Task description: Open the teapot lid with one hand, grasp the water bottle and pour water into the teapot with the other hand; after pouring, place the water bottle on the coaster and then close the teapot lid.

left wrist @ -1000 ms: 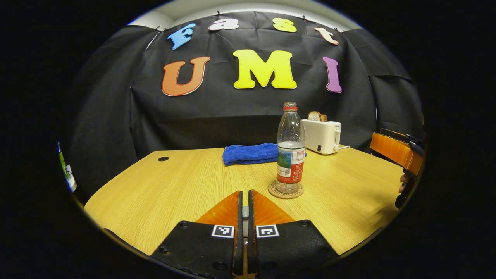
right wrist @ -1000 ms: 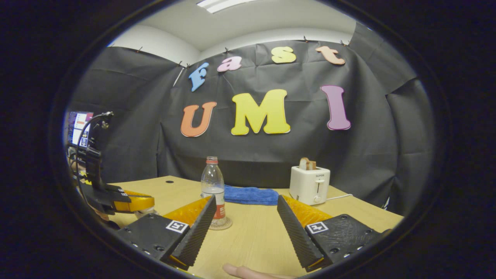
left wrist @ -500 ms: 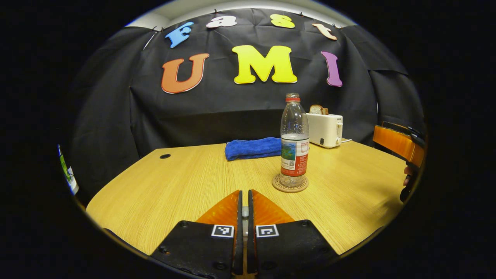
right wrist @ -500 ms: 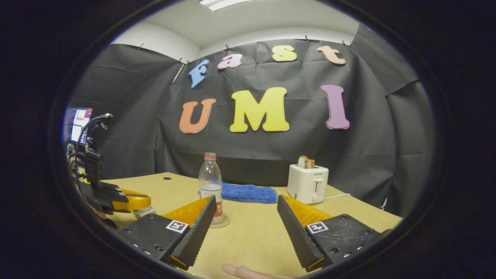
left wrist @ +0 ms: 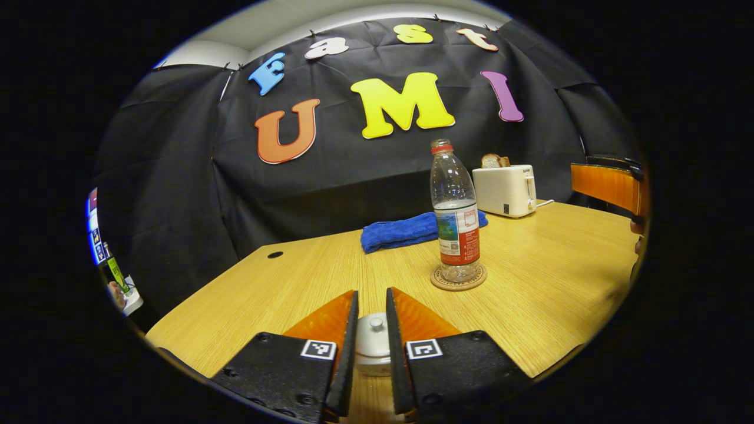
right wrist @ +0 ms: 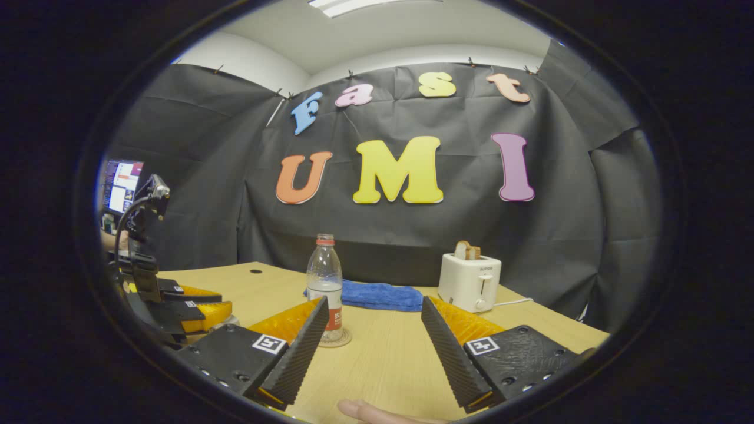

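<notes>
Against the black booth wall, the wooden table (left wrist: 283, 282) carries the water bottle (left wrist: 456, 212) upright on its coaster (left wrist: 458, 278). The lid (left wrist: 372, 344) sits on the teapot between the slightly parted left gripper (left wrist: 371, 321) fingers, so the task looks nearly finished. The right gripper (right wrist: 375, 327) gapes empty. The teapot's body is hidden.

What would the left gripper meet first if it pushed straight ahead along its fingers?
Probably the teapot lid: it sits between the left gripper fingers, its knob right ahead in the gap. Depth is uncertain.
</notes>
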Action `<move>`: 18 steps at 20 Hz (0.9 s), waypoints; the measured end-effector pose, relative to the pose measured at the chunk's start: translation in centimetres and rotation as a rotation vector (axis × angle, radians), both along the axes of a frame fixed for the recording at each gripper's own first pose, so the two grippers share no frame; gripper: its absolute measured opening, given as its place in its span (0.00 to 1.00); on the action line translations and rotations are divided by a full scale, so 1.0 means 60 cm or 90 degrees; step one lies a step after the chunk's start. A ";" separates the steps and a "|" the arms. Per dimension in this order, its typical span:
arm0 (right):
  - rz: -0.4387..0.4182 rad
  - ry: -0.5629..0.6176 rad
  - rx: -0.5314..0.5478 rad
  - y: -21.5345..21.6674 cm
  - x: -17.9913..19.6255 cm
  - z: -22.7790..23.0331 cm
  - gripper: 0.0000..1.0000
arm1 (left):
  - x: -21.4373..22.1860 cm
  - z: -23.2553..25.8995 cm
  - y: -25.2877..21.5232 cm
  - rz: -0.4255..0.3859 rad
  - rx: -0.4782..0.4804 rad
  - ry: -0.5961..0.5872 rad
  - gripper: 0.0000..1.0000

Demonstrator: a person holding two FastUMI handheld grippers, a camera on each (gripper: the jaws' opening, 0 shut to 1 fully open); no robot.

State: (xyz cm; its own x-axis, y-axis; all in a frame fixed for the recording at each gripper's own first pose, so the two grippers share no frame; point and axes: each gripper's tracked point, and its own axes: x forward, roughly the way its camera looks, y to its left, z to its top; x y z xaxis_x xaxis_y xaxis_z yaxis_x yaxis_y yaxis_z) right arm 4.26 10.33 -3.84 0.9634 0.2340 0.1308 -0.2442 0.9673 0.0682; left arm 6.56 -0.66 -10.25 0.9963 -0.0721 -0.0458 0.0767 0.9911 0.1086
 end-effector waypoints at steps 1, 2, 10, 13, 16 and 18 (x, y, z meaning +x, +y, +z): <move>-0.004 -0.001 0.001 -0.003 -0.002 0.001 0.95 | 0.001 -0.002 0.001 0.000 -0.006 0.006 0.44; -0.004 -0.001 -0.001 -0.004 -0.004 0.003 0.95 | -0.002 -0.003 -0.001 -0.004 -0.016 0.012 0.48; -0.038 0.003 0.014 -0.033 -0.039 0.052 0.95 | -0.056 0.114 -0.033 -0.006 -0.042 -0.041 0.99; -0.052 0.010 0.000 -0.056 -0.064 0.072 0.96 | -0.083 0.135 -0.044 -0.011 -0.043 0.007 0.99; -0.109 0.040 -0.024 -0.101 -0.093 0.085 0.96 | -0.113 0.157 -0.047 -0.017 -0.082 0.029 0.99; -0.124 0.040 -0.021 -0.113 -0.115 0.105 0.95 | -0.137 0.176 -0.035 -0.011 -0.109 0.028 0.99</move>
State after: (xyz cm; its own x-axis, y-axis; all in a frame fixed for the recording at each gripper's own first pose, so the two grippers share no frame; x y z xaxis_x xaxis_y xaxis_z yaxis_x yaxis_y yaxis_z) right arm -2.63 3.56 2.43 0.9969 0.0460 0.0637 -0.0490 0.9978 0.0456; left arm -1.67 -2.74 0.32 0.9921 -0.1003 -0.0747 0.0955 0.9933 -0.0659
